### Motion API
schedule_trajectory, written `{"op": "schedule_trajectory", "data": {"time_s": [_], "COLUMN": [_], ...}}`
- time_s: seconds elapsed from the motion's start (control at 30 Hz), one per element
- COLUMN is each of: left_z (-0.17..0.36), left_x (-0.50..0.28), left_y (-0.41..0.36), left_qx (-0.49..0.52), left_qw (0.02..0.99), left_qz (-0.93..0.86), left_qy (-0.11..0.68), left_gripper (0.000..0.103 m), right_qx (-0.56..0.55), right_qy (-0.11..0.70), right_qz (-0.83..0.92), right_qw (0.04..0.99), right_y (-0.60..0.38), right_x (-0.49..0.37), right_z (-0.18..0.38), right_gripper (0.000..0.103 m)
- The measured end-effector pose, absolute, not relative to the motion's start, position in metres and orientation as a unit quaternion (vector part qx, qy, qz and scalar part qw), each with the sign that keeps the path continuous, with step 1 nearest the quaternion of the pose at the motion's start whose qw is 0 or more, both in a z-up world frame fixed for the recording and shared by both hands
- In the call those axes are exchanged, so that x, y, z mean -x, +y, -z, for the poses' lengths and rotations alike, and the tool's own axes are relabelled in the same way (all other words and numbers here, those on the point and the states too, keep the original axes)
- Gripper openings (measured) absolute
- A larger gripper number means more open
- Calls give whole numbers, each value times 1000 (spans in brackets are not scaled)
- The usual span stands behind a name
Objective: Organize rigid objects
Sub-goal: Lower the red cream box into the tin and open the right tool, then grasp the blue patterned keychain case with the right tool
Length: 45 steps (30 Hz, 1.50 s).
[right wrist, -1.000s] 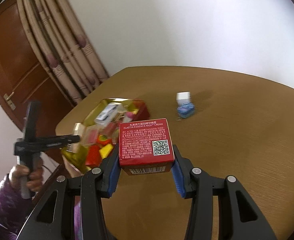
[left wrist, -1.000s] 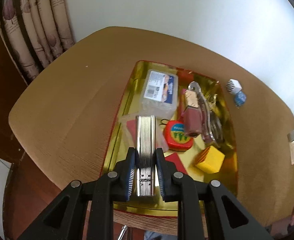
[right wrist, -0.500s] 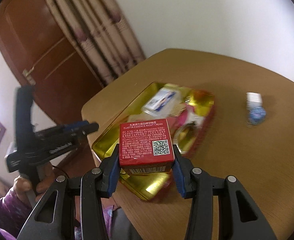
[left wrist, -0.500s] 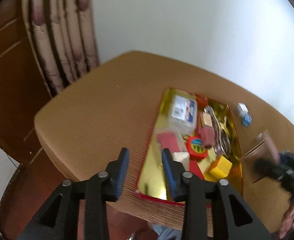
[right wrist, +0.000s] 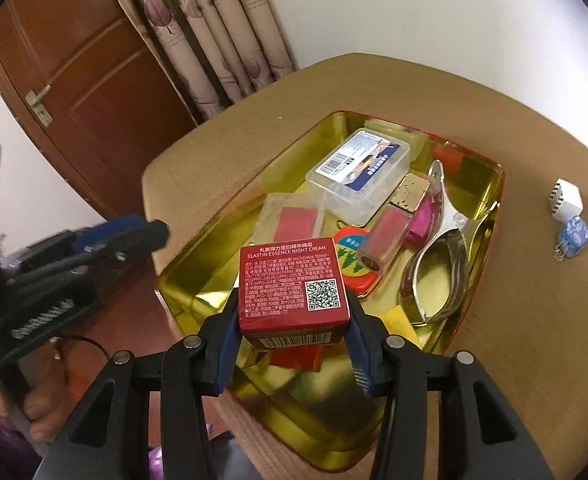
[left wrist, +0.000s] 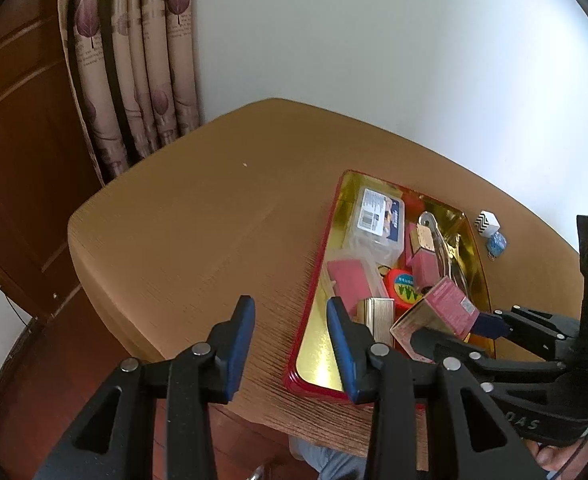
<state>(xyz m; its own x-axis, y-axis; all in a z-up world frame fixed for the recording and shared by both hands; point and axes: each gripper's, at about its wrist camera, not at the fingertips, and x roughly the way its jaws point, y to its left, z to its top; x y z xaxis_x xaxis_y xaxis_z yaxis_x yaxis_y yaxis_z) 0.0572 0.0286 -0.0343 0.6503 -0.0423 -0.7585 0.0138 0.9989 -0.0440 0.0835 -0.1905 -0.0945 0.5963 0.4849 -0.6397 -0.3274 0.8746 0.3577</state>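
Red cream box: printed lid with QR code, clamped between the blue pads of the right gripper, held above the near end of the tin tray. In the left wrist view the same box sits tilted over the tray's near right part.

Tin tray: gold inside, red rim, lying on the brown surface. Contents: clear plastic case with a blue label at the far end; pink tube with gold cap; metal clip; red round item with green trees; flat case with red insert; ribbed silver piece near the front.

Left gripper: jaws parted, nothing between them, poised over the surface just left of the tray.

Outside tray, right: white cube touching blue charm.

Background: curtain, wooden door.
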Motion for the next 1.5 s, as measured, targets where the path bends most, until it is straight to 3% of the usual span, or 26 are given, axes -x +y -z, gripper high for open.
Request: {"op": "schedule_trajectory", "data": {"time_s": [0.07, 0.2, 0.4, 0.53, 0.9, 1.5], "left_z": [34, 36, 39, 41, 45, 57], "left_x": [-57, -58, -57, -57, -51, -58], "left_y": [29, 27, 25, 22, 8, -22], "left_qx": [15, 13, 7, 3, -21, -68], "left_qw": [910, 907, 906, 904, 906, 894], "left_qz": [13, 11, 7, 8, 16, 44], "left_qy": [415, 421, 423, 428, 423, 441], "left_gripper": [38, 38, 38, 38, 38, 38], "right_qx": [-96, -108, -152, -154, -148, -91], "right_qy": [388, 378, 303, 291, 340, 356], "right_qz": [-223, -224, -186, -77, 38, -69], "right_qw": [889, 892, 922, 941, 928, 927], "right_y": [-189, -193, -242, -295, -394, -403], "right_x": [-84, -81, -51, -36, -57, -156], "right_z": [95, 93, 78, 101, 177, 168], "right_gripper": [45, 72, 72, 82, 82, 84]}}
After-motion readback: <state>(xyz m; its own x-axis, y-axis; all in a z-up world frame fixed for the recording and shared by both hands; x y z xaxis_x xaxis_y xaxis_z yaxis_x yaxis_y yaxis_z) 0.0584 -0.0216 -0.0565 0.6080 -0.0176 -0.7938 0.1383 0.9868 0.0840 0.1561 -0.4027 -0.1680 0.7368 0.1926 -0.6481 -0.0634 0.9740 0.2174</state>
